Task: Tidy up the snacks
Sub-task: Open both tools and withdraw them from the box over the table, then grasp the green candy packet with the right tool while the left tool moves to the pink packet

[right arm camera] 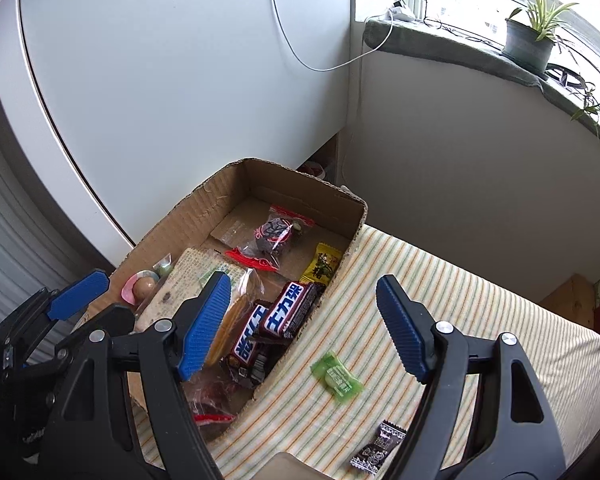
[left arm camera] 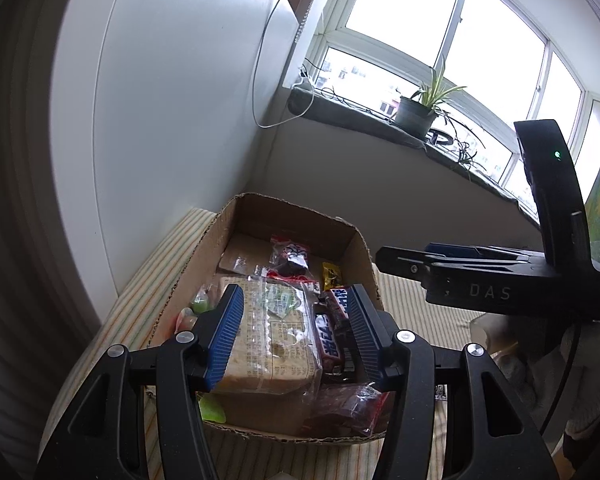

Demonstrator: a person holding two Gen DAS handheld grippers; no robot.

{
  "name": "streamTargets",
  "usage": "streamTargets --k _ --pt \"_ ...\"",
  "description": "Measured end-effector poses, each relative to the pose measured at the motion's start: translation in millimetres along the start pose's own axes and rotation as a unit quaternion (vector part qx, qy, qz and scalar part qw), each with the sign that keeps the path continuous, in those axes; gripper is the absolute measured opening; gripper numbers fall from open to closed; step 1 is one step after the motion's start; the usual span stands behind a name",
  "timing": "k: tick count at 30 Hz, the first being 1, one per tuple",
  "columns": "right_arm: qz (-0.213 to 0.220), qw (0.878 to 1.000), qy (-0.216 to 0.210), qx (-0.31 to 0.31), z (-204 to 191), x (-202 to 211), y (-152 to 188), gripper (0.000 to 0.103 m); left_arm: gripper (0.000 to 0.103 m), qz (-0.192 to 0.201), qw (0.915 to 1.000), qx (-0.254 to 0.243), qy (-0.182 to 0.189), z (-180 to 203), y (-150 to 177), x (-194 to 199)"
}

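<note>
An open cardboard box sits on a striped cloth. In it lie a cracker pack, two chocolate bars, a red-edged clear packet and a yellow candy. My left gripper hovers open over the cracker pack and bars, pads clear of them. My right gripper is open and empty above the box's right wall. On the cloth below it lie a green candy and a black candy. The right gripper shows from the side, right of the box.
A white panel stands behind the box with a cable hanging down it. The window sill carries a potted plant. A gloved hand holds the right gripper. A wooden piece stands at the cloth's far right.
</note>
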State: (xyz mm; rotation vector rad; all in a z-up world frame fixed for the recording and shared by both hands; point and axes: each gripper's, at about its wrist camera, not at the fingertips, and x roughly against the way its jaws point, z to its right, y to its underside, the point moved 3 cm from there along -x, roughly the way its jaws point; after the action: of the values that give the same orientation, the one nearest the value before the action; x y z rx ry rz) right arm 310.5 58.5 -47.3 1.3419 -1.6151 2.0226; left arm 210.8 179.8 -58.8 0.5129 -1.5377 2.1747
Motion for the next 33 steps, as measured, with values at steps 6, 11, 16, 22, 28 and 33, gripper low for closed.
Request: streamTargets --k 6,11,16,22,28,33 --pt "0.028 0.999 0.008 -0.018 14.3 47.9 30.5 0.078 0.053 0.008 0.9996 -0.019 0.018 17.4 2.9 9.9" --pt "0.051 0.998 0.018 -0.041 30.8 85.2 60.8 0.078 0.053 0.011 0.9985 -0.040 0.034 34.3 8.2 17.7" --pt "0.051 0.997 0.035 -0.053 40.3 107.1 102.0 0.078 0.053 0.013 0.9969 -0.060 0.049 50.1 13.8 23.9" --pt "0.035 0.994 0.080 -0.060 47.8 117.6 160.3 0.078 0.053 0.005 0.9942 -0.076 0.075 69.5 23.4 27.7" --pt "-0.016 0.993 0.076 -0.083 55.1 96.8 210.0 0.078 0.053 -0.007 0.9881 -0.108 0.110 95.9 36.0 31.7" --pt "-0.039 0.990 0.041 -0.128 70.5 86.9 227.2 0.047 0.052 -0.044 0.9813 -0.130 0.134 110.0 62.5 26.7"
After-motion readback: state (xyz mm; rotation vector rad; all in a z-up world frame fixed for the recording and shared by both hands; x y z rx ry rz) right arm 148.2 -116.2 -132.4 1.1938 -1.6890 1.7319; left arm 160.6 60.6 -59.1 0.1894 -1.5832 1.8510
